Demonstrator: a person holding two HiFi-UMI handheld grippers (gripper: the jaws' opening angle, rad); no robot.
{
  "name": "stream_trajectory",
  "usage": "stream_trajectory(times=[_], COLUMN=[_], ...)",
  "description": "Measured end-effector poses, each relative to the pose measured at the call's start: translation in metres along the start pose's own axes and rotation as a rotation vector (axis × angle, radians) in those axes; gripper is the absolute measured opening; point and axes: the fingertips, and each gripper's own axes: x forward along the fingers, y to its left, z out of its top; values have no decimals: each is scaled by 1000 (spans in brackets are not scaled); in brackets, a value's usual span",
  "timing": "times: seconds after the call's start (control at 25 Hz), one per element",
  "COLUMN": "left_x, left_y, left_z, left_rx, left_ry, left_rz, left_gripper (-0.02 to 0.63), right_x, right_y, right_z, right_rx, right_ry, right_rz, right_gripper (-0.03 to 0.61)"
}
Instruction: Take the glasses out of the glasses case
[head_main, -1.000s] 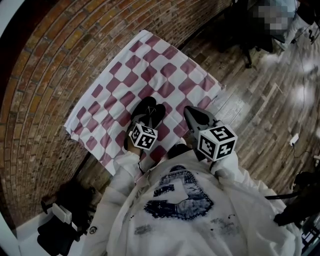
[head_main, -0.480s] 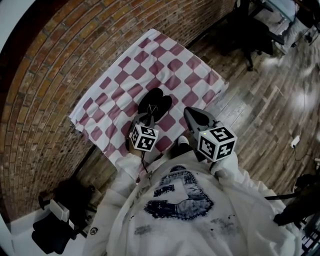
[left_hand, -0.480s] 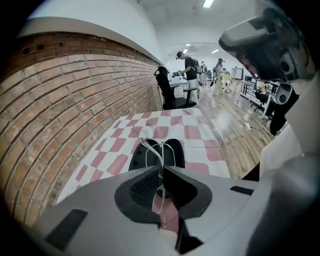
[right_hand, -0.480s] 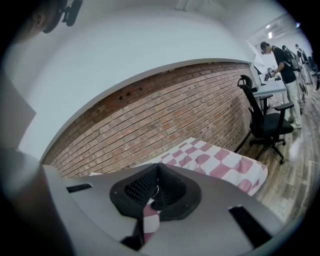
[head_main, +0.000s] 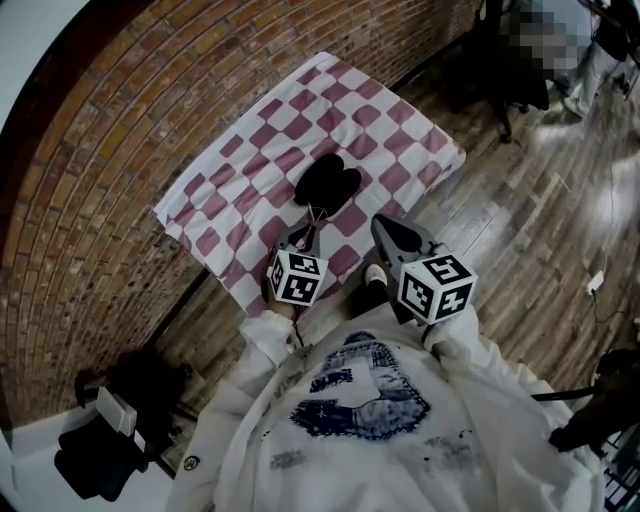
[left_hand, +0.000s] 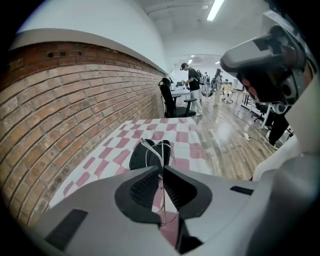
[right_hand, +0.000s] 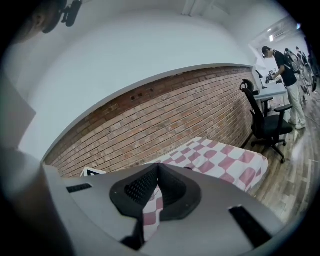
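A black glasses case (head_main: 327, 180) lies open on the red-and-white checked cloth (head_main: 250, 150); the left gripper view shows the case (left_hand: 142, 156) just beyond the jaws. My left gripper (head_main: 305, 233) is held above the cloth's near edge, shut on thin wire-framed glasses (head_main: 318, 212). The wire frame (left_hand: 151, 148) sticks out past the fingertips, clear of the case, with my left gripper (left_hand: 161, 171) pinching one thin arm. My right gripper (head_main: 384, 226) hovers to the right of the case, by the cloth's corner. In its own view my right gripper (right_hand: 157, 168) has its jaws together with nothing between them.
A brick wall (head_main: 90, 170) runs along the left of the clothed table. Wooden floor (head_main: 530, 230) lies to the right, with an office chair (right_hand: 265, 120) and people standing further off. A dark bag (head_main: 100, 460) sits on the floor at lower left.
My left gripper has drawn back from the case towards my body and risen, taking the glasses out with it. The right gripper has also pulled away from the case.
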Motion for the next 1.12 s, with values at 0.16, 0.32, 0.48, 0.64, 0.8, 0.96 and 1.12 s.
stream_trajectory(times=[0.16, 0.32, 0.48, 0.64, 0.8, 0.96, 1.12], left_x=[-33, -70, -106, -143, -177, -203, -227], left_y=[-8, -14, -19, -26, -39, -55, -70], left_z=[-15, -29, -38, -44, -47, -43, -38], left_rx=[-37, -65, -96, -124, -162, -202, -226], left_ry=[-27, -57, -99, -145, -183, -235, -279], left_rz=[1, 13, 22, 21, 16, 4, -1], left_gripper=[43, 41, 41, 41, 41, 41, 41], right_x=[-14, -30, -45, -63, -83, -104, -119], right_y=[30, 57, 82, 105, 121, 129, 134], right_z=[-18, -35, -48, -60, -72, -78, -80], right_rx=[-16, -24, -35, -52, -75, -91, -101], right_ry=[-7, -13, -19, -21, -21, -27, -33], right_rz=[11, 20, 22, 21, 15, 7, 9], right_gripper=[14, 14, 14, 14, 14, 14, 14])
